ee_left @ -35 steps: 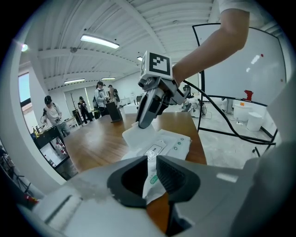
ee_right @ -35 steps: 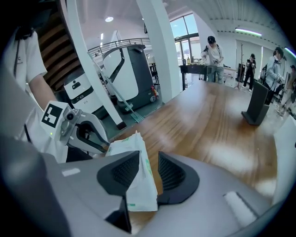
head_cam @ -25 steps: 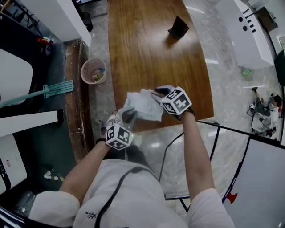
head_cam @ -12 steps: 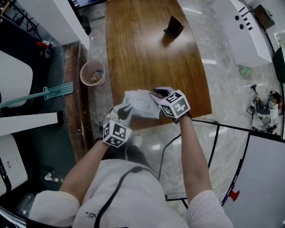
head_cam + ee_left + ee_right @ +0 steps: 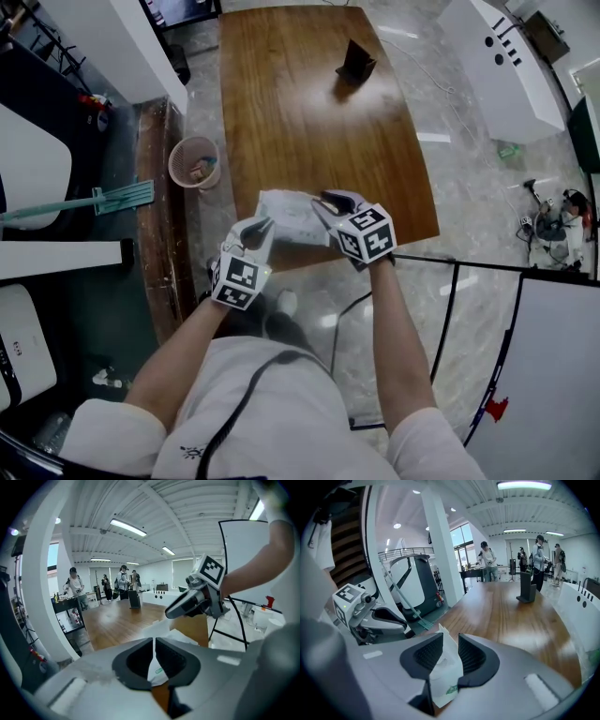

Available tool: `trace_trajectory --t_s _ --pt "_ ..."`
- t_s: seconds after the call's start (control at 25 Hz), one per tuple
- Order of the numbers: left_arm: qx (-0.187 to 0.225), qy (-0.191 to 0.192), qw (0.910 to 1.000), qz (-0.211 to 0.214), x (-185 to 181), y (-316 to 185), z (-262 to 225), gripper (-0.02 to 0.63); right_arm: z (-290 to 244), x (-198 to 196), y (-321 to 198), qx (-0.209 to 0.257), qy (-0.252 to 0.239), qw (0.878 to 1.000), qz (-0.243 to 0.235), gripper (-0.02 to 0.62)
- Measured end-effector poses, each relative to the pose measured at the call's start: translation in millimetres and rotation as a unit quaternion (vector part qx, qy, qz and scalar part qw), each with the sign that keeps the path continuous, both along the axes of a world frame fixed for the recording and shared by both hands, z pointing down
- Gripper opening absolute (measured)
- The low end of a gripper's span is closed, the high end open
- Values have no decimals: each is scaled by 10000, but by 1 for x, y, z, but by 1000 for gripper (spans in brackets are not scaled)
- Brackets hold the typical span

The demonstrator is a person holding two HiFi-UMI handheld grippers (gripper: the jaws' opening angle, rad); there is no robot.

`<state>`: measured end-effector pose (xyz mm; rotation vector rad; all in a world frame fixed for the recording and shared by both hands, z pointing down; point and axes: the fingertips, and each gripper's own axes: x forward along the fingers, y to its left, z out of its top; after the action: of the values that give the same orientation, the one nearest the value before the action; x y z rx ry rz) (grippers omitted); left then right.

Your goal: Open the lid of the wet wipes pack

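The white wet wipes pack (image 5: 289,216) is held up over the near edge of the wooden table (image 5: 300,112), between both grippers. My left gripper (image 5: 259,231) grips its left end; its jaws have just been closing, and in the left gripper view the pads meet on a thin flap of the pack (image 5: 157,671). My right gripper (image 5: 327,204) holds the right end. In the right gripper view the pack (image 5: 446,667) fills the gap between the ribbed pads, crumpled and upright. The lid is hidden from every view. Each gripper sees the other: right gripper (image 5: 174,612), left gripper (image 5: 406,629).
A black stand (image 5: 354,61) sits at the table's far end. A pink wastebasket (image 5: 194,161) and a teal broom (image 5: 94,201) are on the floor to the left. A black-framed white board (image 5: 534,366) stands at the right. Several people stand far off (image 5: 539,550).
Both grippers have lifted the pack a little. The left gripper's jaws have narrowed onto the pack's left edge. The right gripper keeps its hold.
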<state>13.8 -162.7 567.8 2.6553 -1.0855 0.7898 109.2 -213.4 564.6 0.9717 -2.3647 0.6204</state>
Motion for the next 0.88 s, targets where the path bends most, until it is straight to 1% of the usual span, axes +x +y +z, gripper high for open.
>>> trace_trajectory --t_s 0.08,0.2,0.32,0.52,0.64,0.8,0.88 --pt "79 116 9999 -35 1 -1 -10 20 -12 2 5 140 -214 9994 236 109" --pt "219 146 9997 -11 1 -1 -26 16 -30 1 17 352 -484 9969 519 100" --pt "347 215 9992 -34 -2 1 -42 6 -46 -4 34 571 -621 9944 635 97" --pt "530 421 9977 -27 -6 13 -69 5 -77 -15 65 936 -828 9883 879 57" --pt "614 660 9959 -4 -9 21 -90 5 -96 -18 82 1149 -1017 9823 1076 41" --pt "652 1138 9913 -62 -11 27 -119 5 -112 -19 100 1400 -1062 9762 1272 17" --pt "731 1291 9889 -69 -12 29 -134 5 -118 -19 109 1494 -1104 9727 1392 11"
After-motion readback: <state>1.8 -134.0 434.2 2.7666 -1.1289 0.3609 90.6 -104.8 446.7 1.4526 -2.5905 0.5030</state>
